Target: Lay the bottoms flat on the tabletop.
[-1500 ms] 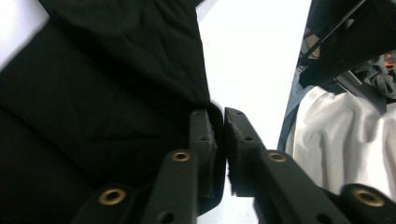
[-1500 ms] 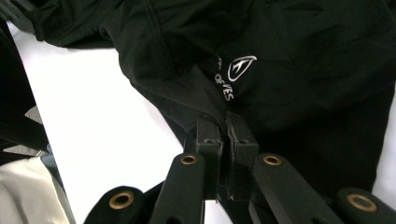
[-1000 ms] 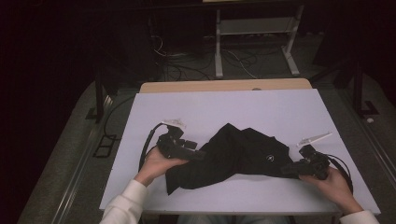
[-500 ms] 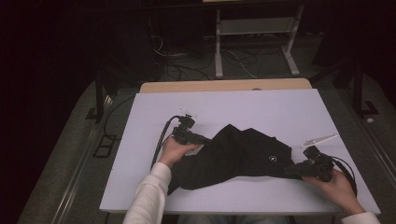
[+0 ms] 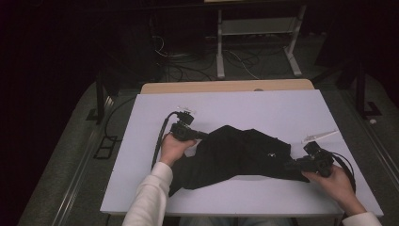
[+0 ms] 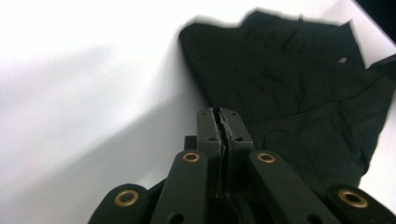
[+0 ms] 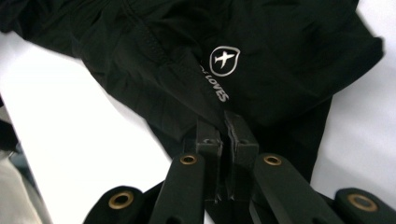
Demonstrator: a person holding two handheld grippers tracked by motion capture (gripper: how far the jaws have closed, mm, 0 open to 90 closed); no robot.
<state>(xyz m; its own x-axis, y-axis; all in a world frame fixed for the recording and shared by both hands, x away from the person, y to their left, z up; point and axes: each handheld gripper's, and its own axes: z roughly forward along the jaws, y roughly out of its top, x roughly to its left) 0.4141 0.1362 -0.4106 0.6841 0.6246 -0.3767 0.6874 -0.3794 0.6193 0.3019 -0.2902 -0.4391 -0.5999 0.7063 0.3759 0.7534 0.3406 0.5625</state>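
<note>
So there's a white table with a black garment crumpled across its near middle, small white logo on the right part. Right gripper sits at the garment's right end, jaws pinched tight on a fold of the fabric. Left gripper is at the garment's far left edge; its jaws have just been closing and now meet, but whether cloth is caught between them I can't tell.
</note>
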